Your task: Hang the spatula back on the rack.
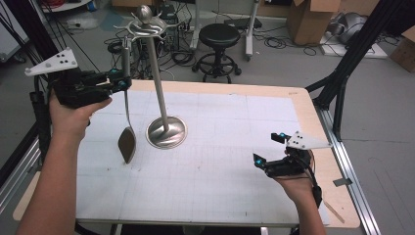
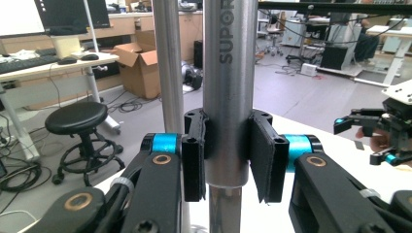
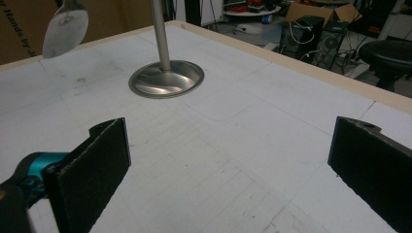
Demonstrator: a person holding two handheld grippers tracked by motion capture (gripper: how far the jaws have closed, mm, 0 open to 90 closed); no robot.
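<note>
Steel spatula (image 1: pixel 127 128) hanging upright, blade down, beside utensil stand (image 1: pixel 159 78)

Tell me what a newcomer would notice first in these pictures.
First, the tall steel utensil stand rising from its round base at the table's far left. Next, the left gripper, raised beside it, shut on the handle of a long steel spatula hanging blade-down over the table. The right gripper waits open, near right.

Beyond my worktop (image 1: pixel 303 105) lies a grey floor (image 1: pixel 274 68) strewn with cables (image 1: pixel 183 56). A black round stool (image 1: pixel 219 36) stands there, cardboard boxes (image 1: pixel 311 19) behind it, and a desk (image 2: pixel 53 65) carrying a monitor (image 2: pixel 22 17) and keyboard (image 2: pixel 19 63).
</note>
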